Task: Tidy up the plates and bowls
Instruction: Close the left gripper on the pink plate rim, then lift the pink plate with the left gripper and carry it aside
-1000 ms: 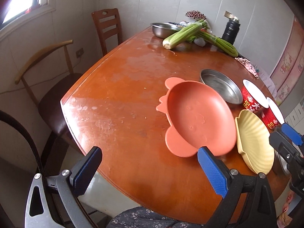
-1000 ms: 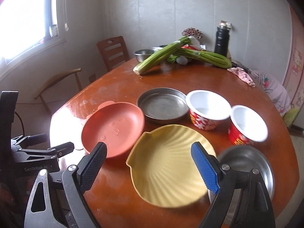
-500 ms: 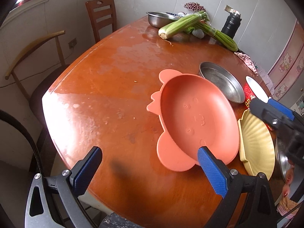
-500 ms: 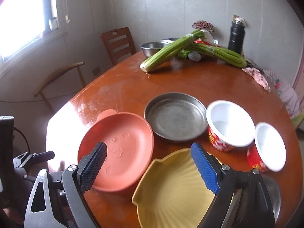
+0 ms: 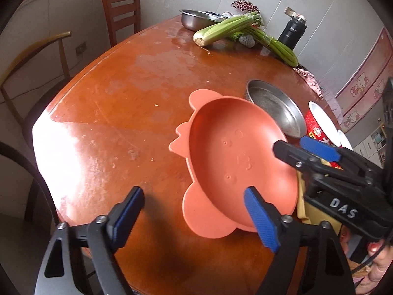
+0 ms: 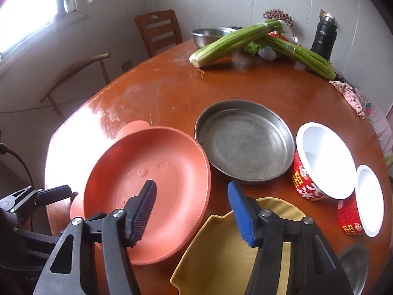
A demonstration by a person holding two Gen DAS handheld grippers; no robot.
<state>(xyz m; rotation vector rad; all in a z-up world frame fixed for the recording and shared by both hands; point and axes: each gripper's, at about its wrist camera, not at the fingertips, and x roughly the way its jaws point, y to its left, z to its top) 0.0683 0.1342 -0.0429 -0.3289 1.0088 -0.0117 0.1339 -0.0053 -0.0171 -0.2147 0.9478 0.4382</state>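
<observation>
Showing salmon-pink plate (image 5: 235, 157), eared rim, embossed face

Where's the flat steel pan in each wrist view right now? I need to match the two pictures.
Left wrist: steel pan sits right of centre, just beyond the far edge of the orange plate.
Right wrist: steel pan sits at centre, right of the orange plate.
Shared landmark: the celery at the table's far side.

A glossy reddish-brown wooden bench (image 6: 172, 93) carries a salmon animal-eared plate (image 6: 147, 179), a steel pan (image 6: 245, 145) just beside it, two red paper bowls (image 6: 319, 162), a yellow shell-shaped plate (image 6: 221, 258), celery bunches (image 6: 233, 41), a steel bowl (image 6: 206, 35), a black flask (image 6: 324, 36) and a pink cloth (image 6: 348, 93).
</observation>
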